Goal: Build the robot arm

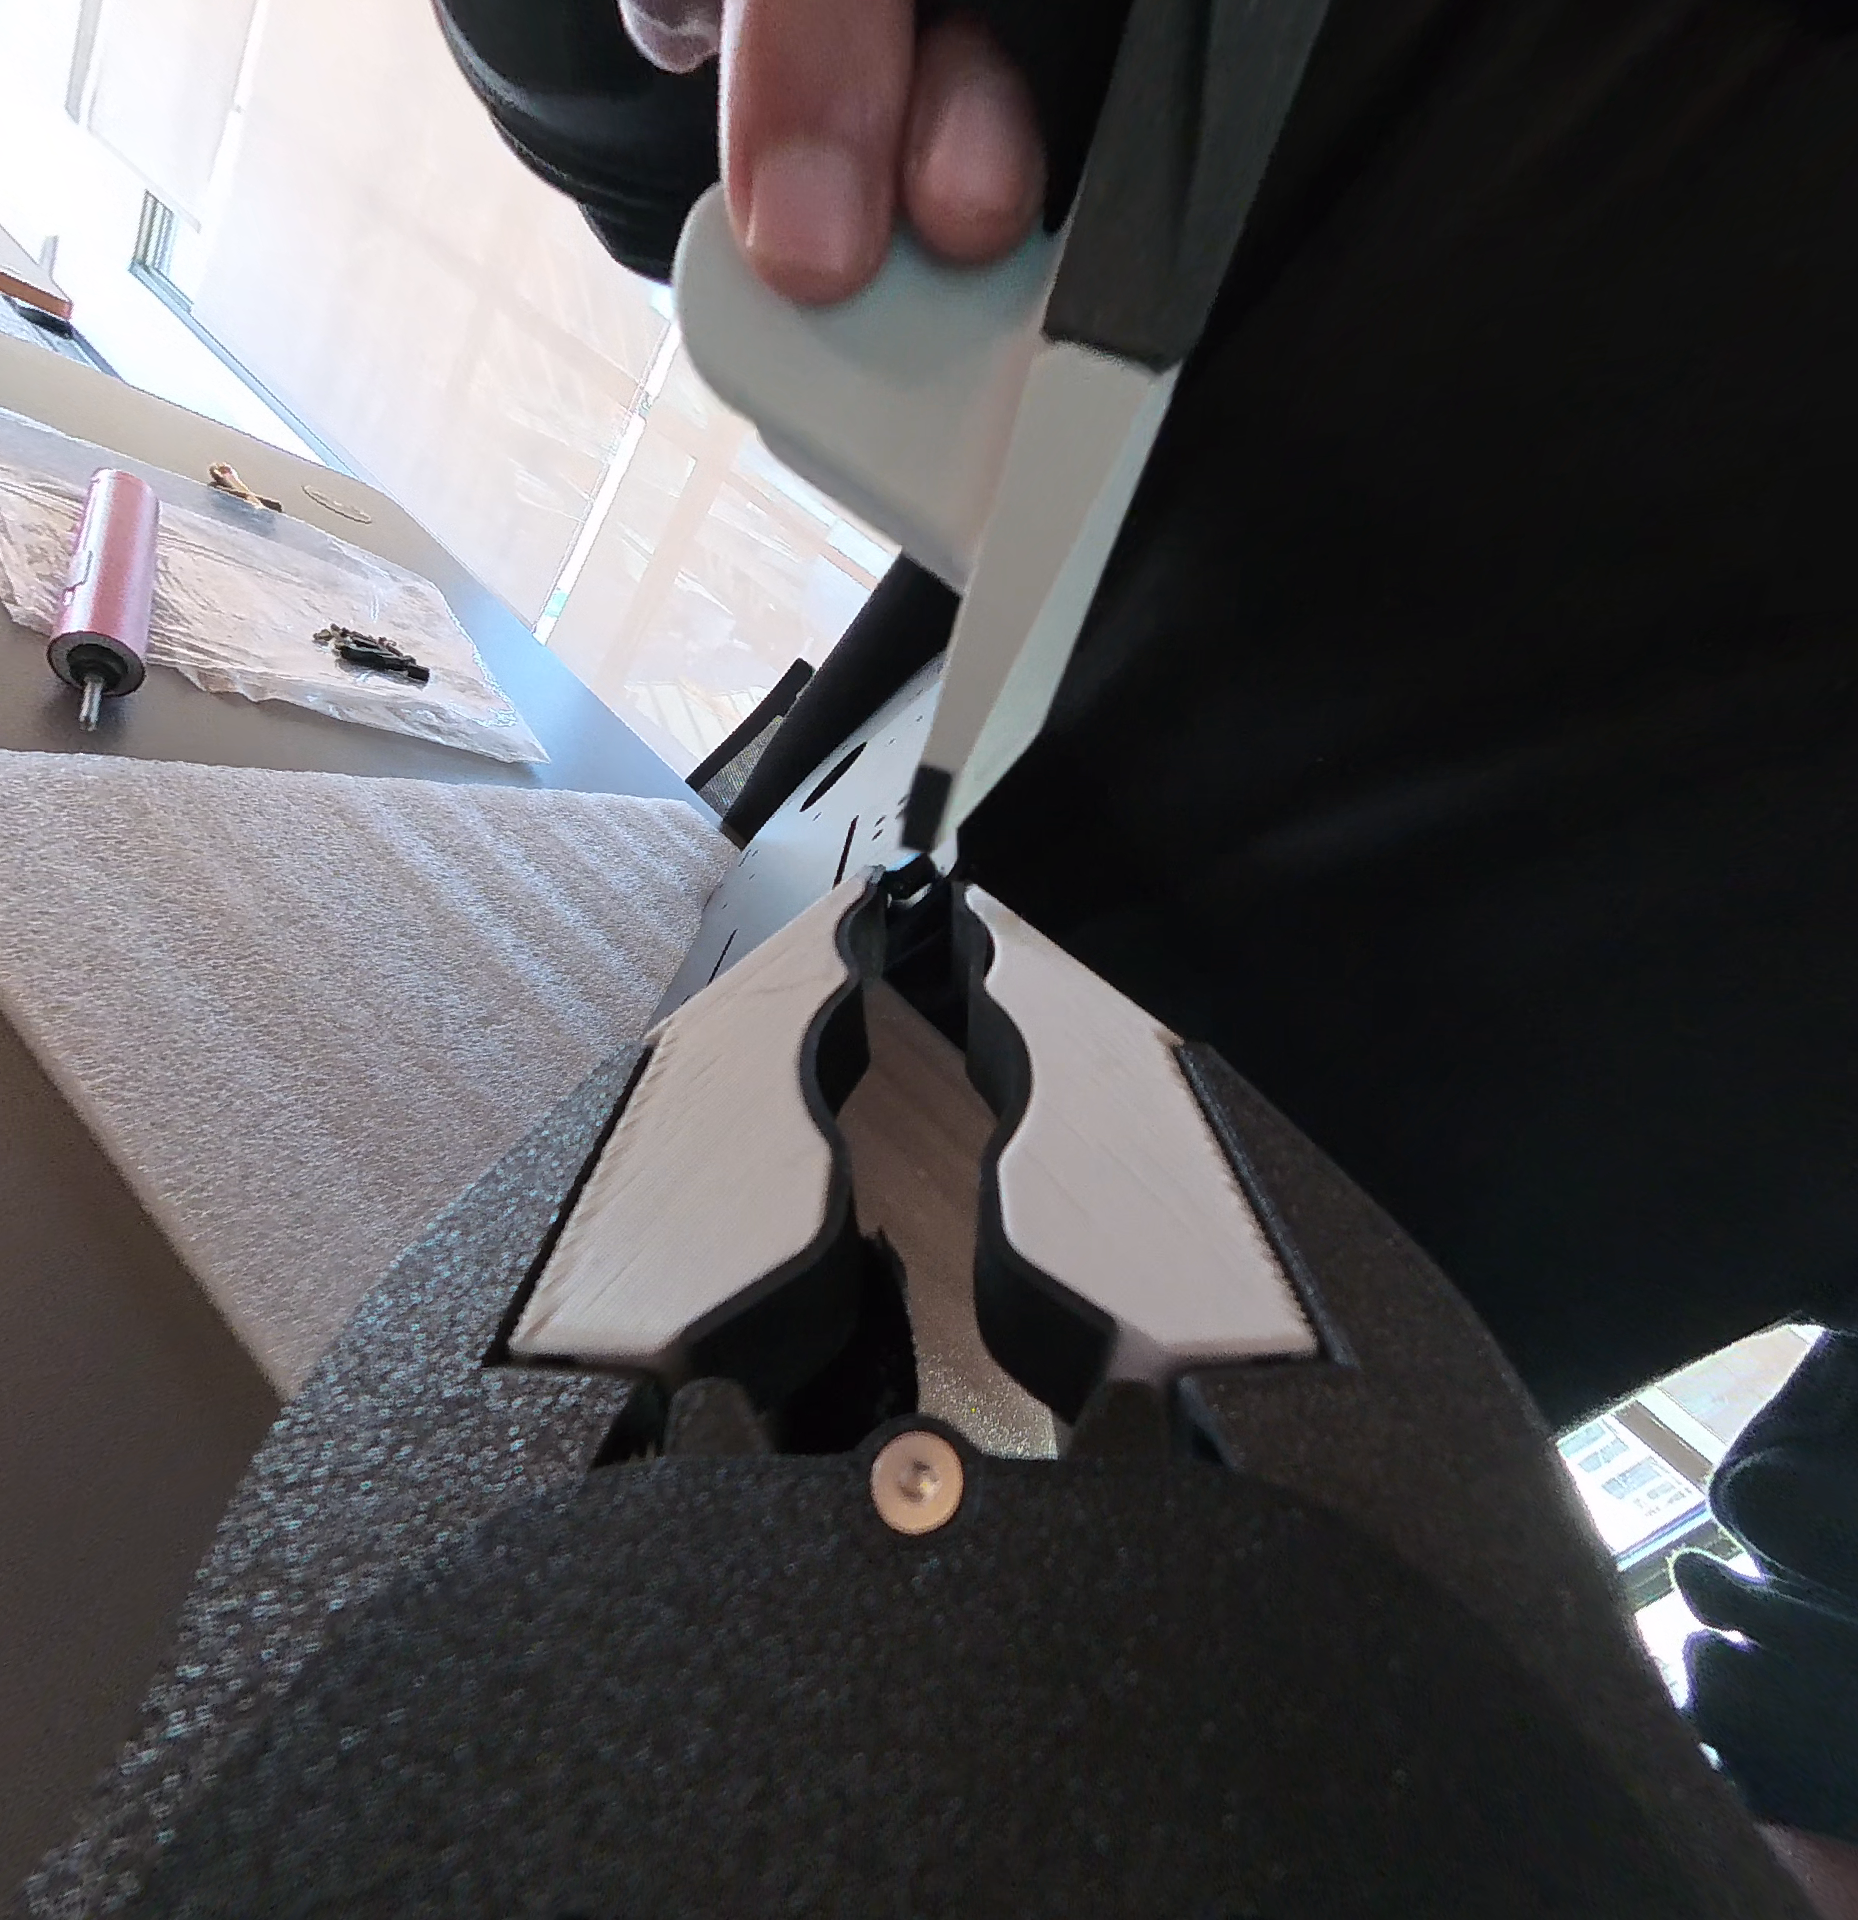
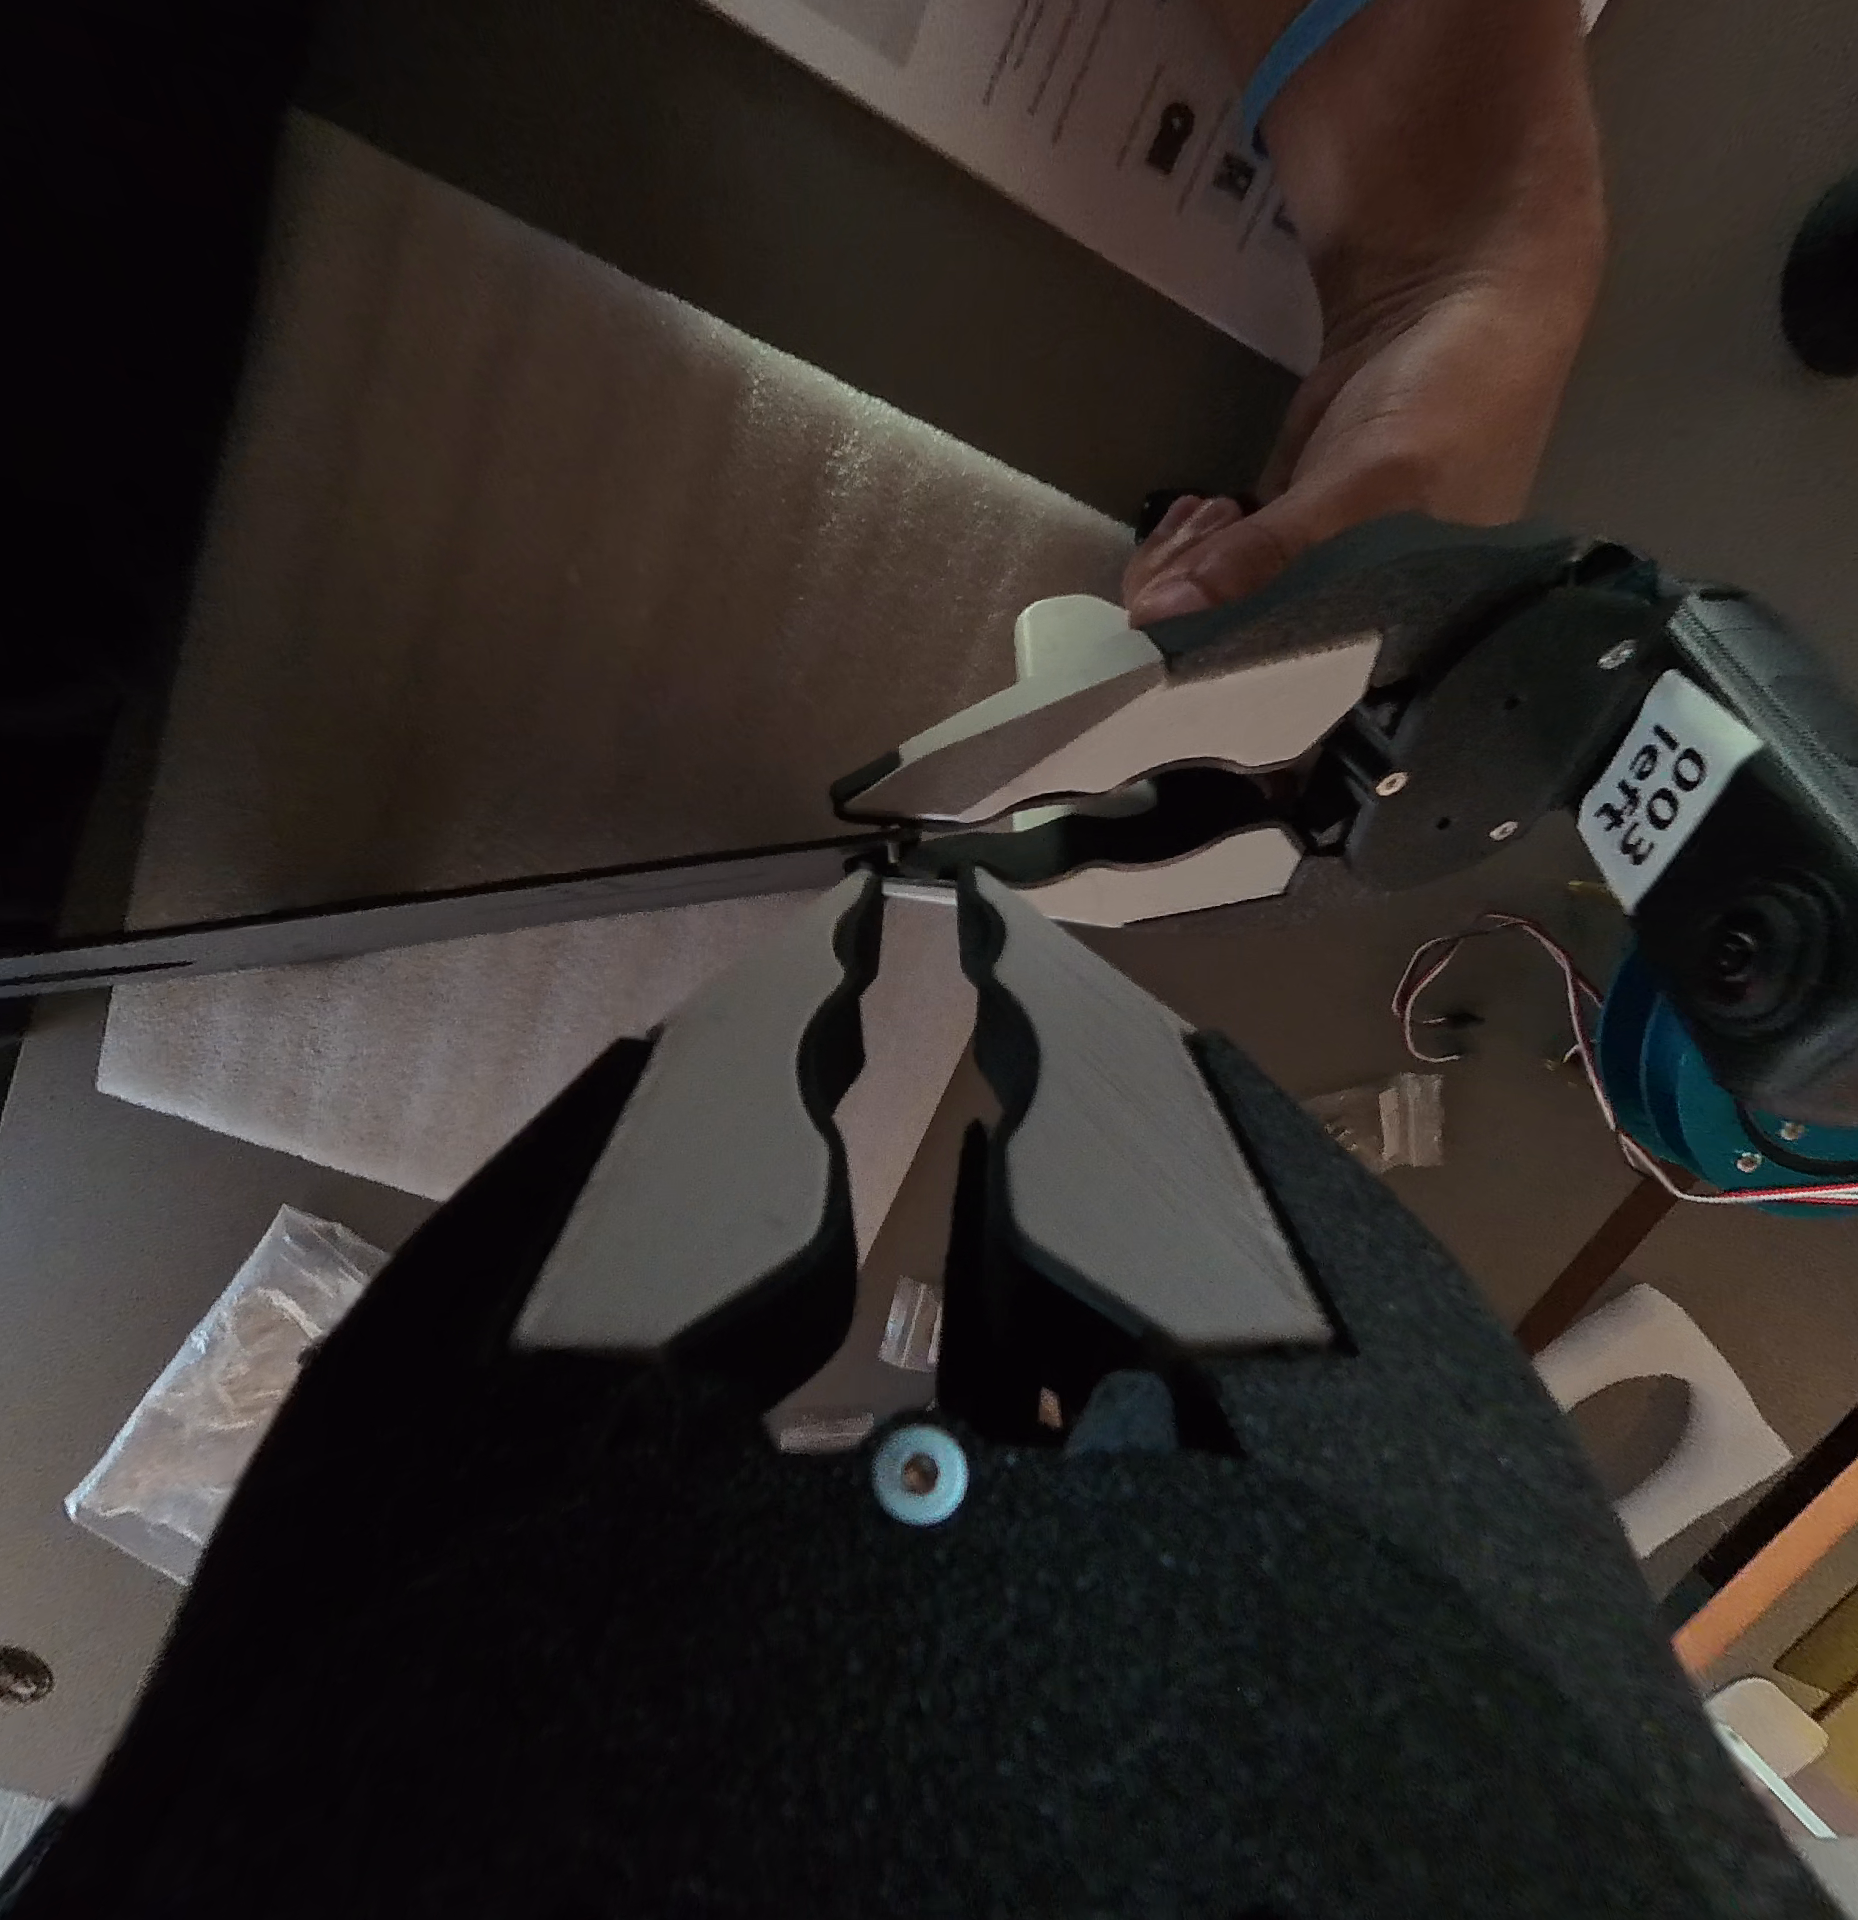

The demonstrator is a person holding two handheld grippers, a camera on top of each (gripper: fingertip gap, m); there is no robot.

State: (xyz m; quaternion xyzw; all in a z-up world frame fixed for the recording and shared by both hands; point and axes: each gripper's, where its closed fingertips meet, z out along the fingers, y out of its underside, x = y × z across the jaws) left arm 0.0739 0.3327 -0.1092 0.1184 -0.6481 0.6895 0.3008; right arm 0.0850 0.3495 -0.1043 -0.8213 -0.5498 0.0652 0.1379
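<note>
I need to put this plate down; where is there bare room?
The foam sheet is bare, between the black plate and the plastic bag. Crowded: the bag carries a pink cylinder and screws; the left gripper and right gripper meet at the plate's edge.

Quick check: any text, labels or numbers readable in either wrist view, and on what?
White label on the left gripper's camera housing: legible black characters, not quoted here.
Printed sheet, top of the right wrist view: too blurred to read.
Oval mark on the tabletop: too blurred to read.
Left wrist view: nothing readable.
</note>
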